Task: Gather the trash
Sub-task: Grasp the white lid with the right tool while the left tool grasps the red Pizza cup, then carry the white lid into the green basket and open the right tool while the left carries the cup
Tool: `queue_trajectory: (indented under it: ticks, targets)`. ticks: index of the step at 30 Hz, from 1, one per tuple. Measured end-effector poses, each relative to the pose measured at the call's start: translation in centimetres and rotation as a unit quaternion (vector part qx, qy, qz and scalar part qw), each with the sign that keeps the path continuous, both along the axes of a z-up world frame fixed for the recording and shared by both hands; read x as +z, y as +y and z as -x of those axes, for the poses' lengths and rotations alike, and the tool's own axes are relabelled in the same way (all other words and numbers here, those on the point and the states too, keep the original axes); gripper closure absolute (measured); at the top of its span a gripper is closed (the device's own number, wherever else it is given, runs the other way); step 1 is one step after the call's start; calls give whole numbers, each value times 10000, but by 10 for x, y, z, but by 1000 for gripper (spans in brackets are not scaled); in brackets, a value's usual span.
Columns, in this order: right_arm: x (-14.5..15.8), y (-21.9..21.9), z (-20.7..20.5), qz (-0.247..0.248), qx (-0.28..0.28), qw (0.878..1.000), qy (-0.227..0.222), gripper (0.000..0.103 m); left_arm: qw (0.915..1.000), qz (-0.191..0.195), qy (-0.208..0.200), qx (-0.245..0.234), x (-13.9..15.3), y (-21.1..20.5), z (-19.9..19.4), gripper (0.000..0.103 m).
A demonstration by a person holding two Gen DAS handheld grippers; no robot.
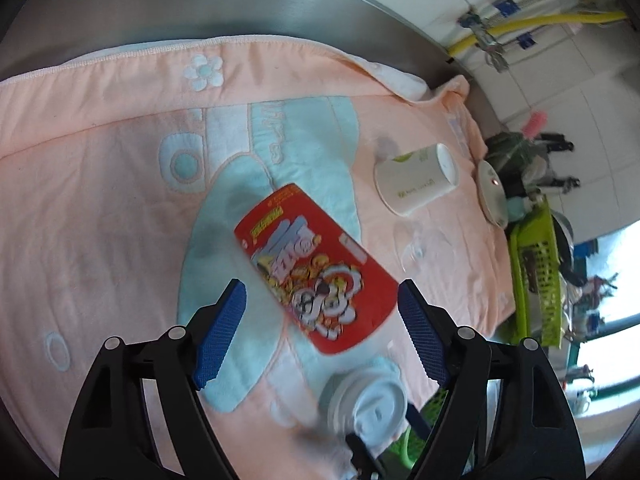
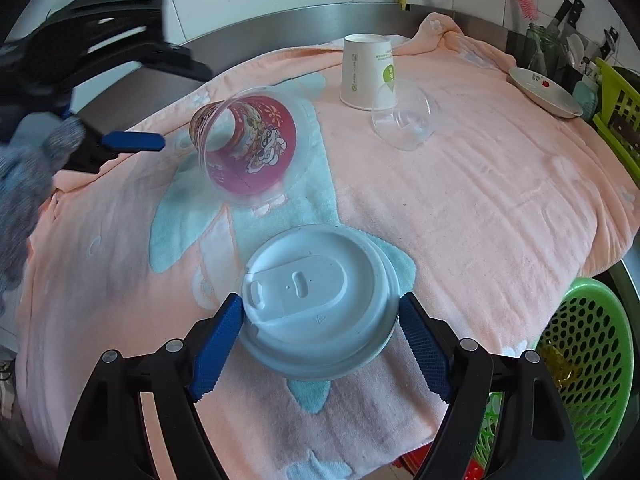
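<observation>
The right gripper (image 2: 320, 320) grips the white lid (image 2: 318, 308) on the towel (image 2: 480, 208). The left gripper (image 1: 322, 312) hangs spread wide over the red cup (image 1: 316, 268).

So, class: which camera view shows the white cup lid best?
The right wrist view: the white cup lid fills the foreground, sharp, between the right gripper's jaws. The left wrist view shows it blurred at the bottom, partly behind a gripper.
</observation>
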State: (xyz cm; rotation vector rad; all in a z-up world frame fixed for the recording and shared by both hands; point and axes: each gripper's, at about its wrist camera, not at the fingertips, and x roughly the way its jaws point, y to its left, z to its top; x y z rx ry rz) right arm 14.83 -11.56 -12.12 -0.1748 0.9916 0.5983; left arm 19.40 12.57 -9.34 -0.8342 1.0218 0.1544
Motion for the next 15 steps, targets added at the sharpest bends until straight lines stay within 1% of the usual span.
queue_trajectory:
  ticks: [2, 7, 8, 9, 14, 15]
  targets:
    - [1, -3, 1, -31, -8, 10000, 0, 26, 9997, 92, 157, 156, -7, 0, -10, 23]
    - [3, -11, 4, -73, -61, 10000, 17, 26, 9966, 287, 569, 521, -27, 0, -27, 22]
    - [3, -12, 5, -70, -69, 10000, 17, 26, 9953, 362, 653, 610, -32, -1, -30, 19]
    - [3, -14, 6, -86, -82, 9999, 25, 26, 9946, 420, 674, 661, -35, -1, -31, 17]
    - [5, -22, 9, -156, -179, 9997, 76, 26, 9943, 460, 664, 692, -40, -4, -36, 16]
    - [4, -23, 10, -152, -203, 9996, 82, 26, 9937, 586, 682, 675, -43, -4, -37, 16]
